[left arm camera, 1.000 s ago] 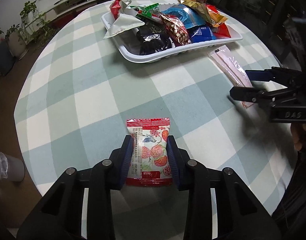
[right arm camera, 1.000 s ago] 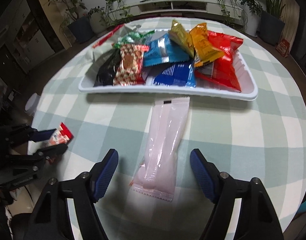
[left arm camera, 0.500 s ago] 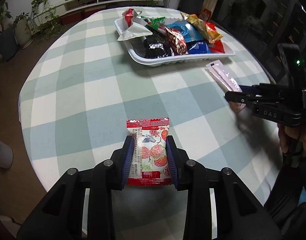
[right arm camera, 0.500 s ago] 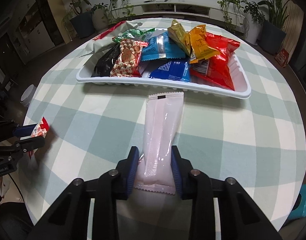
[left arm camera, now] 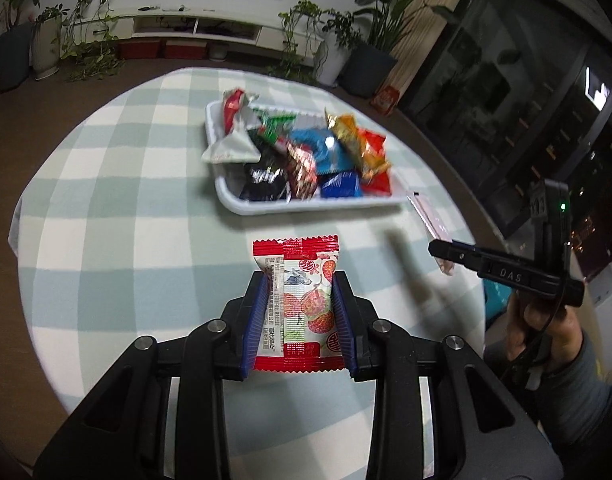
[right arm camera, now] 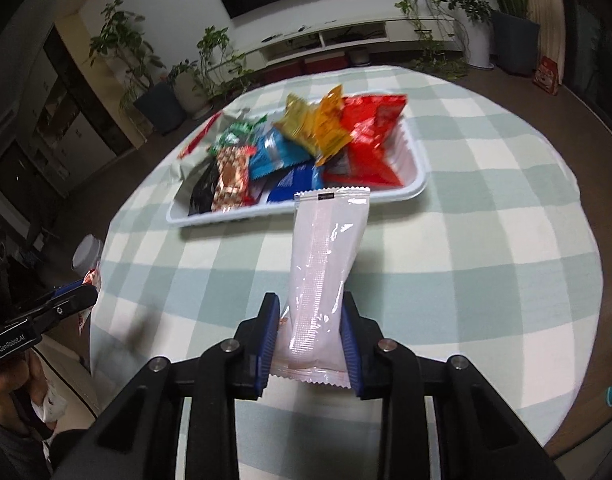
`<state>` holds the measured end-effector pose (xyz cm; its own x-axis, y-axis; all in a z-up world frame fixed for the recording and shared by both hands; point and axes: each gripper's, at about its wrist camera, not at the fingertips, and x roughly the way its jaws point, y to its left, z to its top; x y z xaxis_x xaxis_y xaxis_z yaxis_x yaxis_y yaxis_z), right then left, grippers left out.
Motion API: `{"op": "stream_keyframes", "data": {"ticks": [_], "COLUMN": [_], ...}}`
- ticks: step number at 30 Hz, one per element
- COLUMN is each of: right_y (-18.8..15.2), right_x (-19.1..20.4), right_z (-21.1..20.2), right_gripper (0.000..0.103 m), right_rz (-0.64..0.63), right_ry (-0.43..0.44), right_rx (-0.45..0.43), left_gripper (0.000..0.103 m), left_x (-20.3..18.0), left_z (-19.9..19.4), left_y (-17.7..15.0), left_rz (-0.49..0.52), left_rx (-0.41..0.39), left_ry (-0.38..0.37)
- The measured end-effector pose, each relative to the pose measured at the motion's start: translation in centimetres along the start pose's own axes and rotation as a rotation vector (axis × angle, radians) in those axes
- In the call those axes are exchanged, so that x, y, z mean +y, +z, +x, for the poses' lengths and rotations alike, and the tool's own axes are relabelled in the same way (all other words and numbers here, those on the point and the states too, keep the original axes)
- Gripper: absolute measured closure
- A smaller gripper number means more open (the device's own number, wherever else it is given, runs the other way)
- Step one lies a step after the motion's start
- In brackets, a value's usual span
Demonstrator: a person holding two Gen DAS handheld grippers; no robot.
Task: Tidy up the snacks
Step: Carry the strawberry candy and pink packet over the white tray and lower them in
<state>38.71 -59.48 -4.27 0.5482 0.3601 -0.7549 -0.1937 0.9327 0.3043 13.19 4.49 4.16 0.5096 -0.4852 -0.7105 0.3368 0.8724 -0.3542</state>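
Checked tablecloth [left arm camera: 118, 208] under two claws, each carrying a snack toward the tray [left arm camera: 242, 206].
Left claw [left arm camera: 300, 304] grips the strawberry packet [left arm camera: 300, 300]; right claw [right arm camera: 311, 332] pinches the pink pouch [right arm camera: 326, 264] near its bottom seam, short of the tray: the long, limp pouch may sag, snag the rim or slip free.

Dim room — motion blur, fisheye-warped edges.

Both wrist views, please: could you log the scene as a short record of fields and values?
surface: round table with checked cloth
white tray: full of mixed snack packets
left gripper: shut on red strawberry packet
right gripper: shut on pale pink packet
both packets: off the cloth, short of the tray
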Motion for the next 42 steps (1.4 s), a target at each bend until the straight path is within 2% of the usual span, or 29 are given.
{"op": "stream_keyframes", "data": {"ticks": [5, 11, 15, 18, 22, 26, 33, 42], "right_y": [3.3, 9.0, 12.3, 14.2, 15.3, 15.9, 16.9, 17.1], "right_x": [-1.3, -0.2, 1.5, 3.2, 5.0, 5.5, 5.1, 5.1], "right_z": [-2.0, -3.6, -2.0, 0.6, 4.1, 7.5, 9.7, 10.9], "right_gripper": [0.071, 0.071, 0.071, 0.071, 0.071, 0.070, 0.070, 0.067], "right_rz": [0.028, -0.008, -0.038, -0.053, -0.102, -0.092, -0.087, -0.101], "right_ry": [0.006, 0.025, 0.045, 0.069, 0.053, 0.042, -0.004, -0.027], "right_rx": [-0.056, -0.115, -0.089, -0.039, 0.031, 0.087, 0.112, 0.124], "left_gripper": [0.073, 0.073, 0.073, 0.073, 0.073, 0.073, 0.071, 0.064], "left_x": [-1.7, -3.4, -3.8, -3.3, -1.9, -0.5, 1.4, 2.8], "left_z": [0.4, 2.6, 5.4, 8.0, 11.1, 13.7, 16.0, 16.6], "left_y": [4.9, 11.7, 15.3, 16.9, 17.2, 16.7, 16.4, 15.8], "left_rz": [0.003, 0.000, -0.005, -0.023, -0.056, -0.080, -0.117, -0.169], "left_rx": [-0.061, -0.104, -0.094, -0.080, -0.058, -0.038, -0.026, -0.016], "left_ry": [-0.005, 0.001, 0.039, 0.073, 0.090, 0.102, 0.106, 0.131]}}
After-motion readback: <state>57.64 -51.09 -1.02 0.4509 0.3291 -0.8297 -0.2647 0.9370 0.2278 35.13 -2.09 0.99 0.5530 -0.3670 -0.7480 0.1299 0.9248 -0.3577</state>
